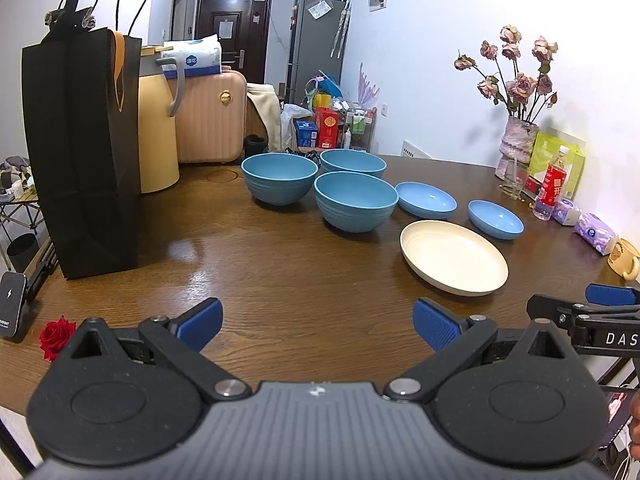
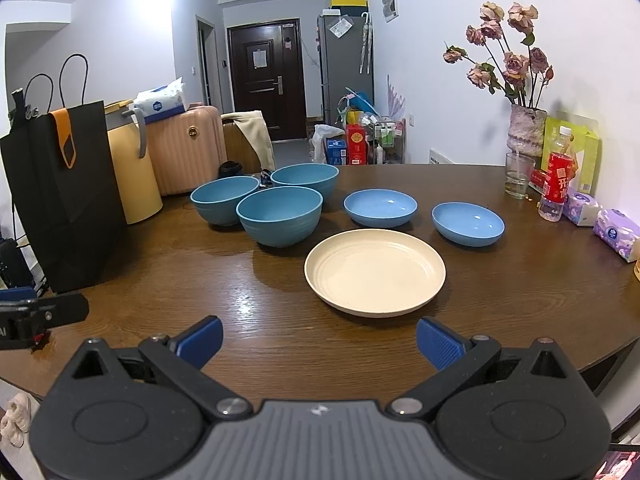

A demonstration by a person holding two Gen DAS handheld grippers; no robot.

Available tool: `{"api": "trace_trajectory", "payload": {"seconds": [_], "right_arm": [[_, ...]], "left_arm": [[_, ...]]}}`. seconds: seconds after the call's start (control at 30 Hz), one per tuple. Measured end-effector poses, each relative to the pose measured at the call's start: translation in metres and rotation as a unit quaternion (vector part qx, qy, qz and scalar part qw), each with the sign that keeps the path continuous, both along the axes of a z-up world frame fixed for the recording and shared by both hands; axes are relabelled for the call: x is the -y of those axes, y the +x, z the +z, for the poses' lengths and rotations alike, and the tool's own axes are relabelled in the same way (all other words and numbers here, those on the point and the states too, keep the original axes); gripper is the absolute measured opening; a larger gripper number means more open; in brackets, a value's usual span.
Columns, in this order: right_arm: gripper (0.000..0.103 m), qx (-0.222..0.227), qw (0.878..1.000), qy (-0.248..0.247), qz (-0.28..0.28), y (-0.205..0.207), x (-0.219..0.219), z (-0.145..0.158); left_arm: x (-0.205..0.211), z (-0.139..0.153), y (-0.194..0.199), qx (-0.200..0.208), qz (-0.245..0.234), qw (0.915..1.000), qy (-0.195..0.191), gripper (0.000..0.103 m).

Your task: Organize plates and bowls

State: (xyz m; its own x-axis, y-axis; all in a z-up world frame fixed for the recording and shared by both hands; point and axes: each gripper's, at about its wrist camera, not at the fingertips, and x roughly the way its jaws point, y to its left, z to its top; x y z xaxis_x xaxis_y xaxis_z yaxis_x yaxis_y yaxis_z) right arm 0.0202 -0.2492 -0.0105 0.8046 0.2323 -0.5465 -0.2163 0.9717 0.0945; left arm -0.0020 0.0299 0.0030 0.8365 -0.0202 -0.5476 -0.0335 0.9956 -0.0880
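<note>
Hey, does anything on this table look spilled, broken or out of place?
Nothing spilled or broken. One oddity: a loose red rose lies alone at the table's near left edge, away from the vase of wilted flowers.

We're in a lived-in home here, a small apartment's dining spot: a wooden table (image 2: 280,320) with a vase of dried roses (image 2: 526,128), tissue packs (image 2: 614,232) along the white wall, a pink suitcase (image 2: 188,152) parked behind, a grey fridge (image 2: 346,68) down the hall, and the dark front door (image 2: 266,76) beyond.
</note>
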Motion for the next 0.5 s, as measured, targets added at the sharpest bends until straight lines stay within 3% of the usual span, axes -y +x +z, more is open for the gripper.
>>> {"api": "trace_trajectory", "payload": {"seconds": [0.5], "right_arm": [[0.103,0.000,1.000,0.000,-0.001,-0.0008,-0.0042,-0.0022]], "left_arm": [[-0.0071,-0.0031,-0.0003,-0.003,0.000,1.0000,-0.002,0.103]]}}
